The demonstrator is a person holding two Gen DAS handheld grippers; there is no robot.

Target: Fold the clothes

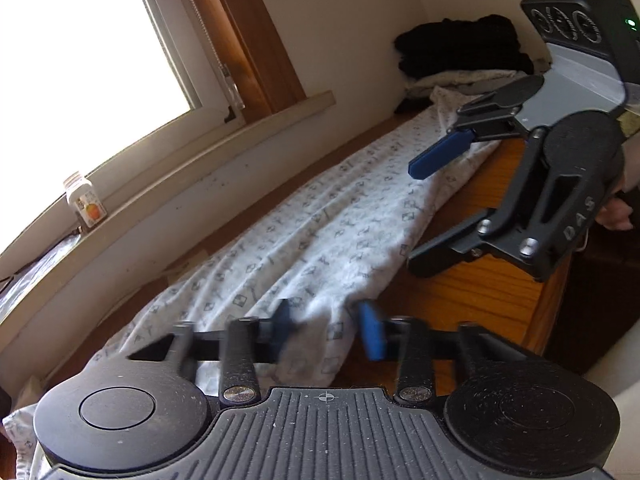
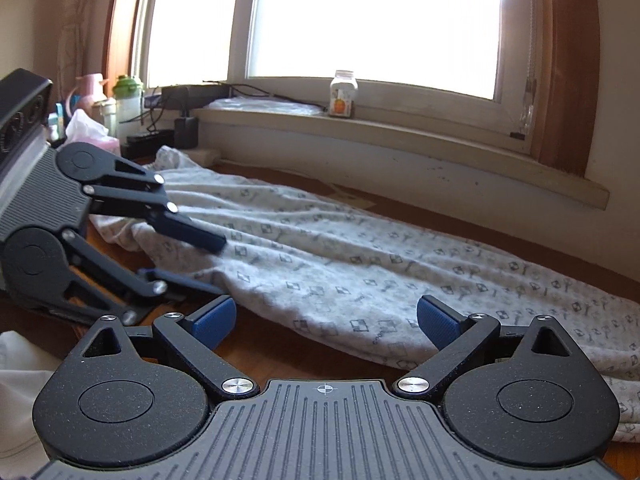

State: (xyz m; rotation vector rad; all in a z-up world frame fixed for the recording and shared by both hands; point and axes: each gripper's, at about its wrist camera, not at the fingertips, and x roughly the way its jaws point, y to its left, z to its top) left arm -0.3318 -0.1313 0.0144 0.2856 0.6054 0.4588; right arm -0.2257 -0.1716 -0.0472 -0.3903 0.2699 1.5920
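Patterned garment [image 2: 340, 264] laid lengthwise, rumpled, on wooden bench [image 1: 492, 280] below window sill. Left gripper [image 1: 328, 330] jaws parted around near hem; right gripper [image 2: 324, 320] jaws spread wide, nothing held. Risk judged: only top layer pinched, fold skewed by wrinkles.

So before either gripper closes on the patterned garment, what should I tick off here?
1. Left gripper open: ok.
2. Right gripper open: ok.
3. Garment edge between the left fingers: ok, cloth lies there.
4. Cloth between the right fingers: cannot tell, edge sits just ahead.
5. Garment flat: not ok, wrinkled lengthwise.
6. Bare wooden table alongside for folding: ok.
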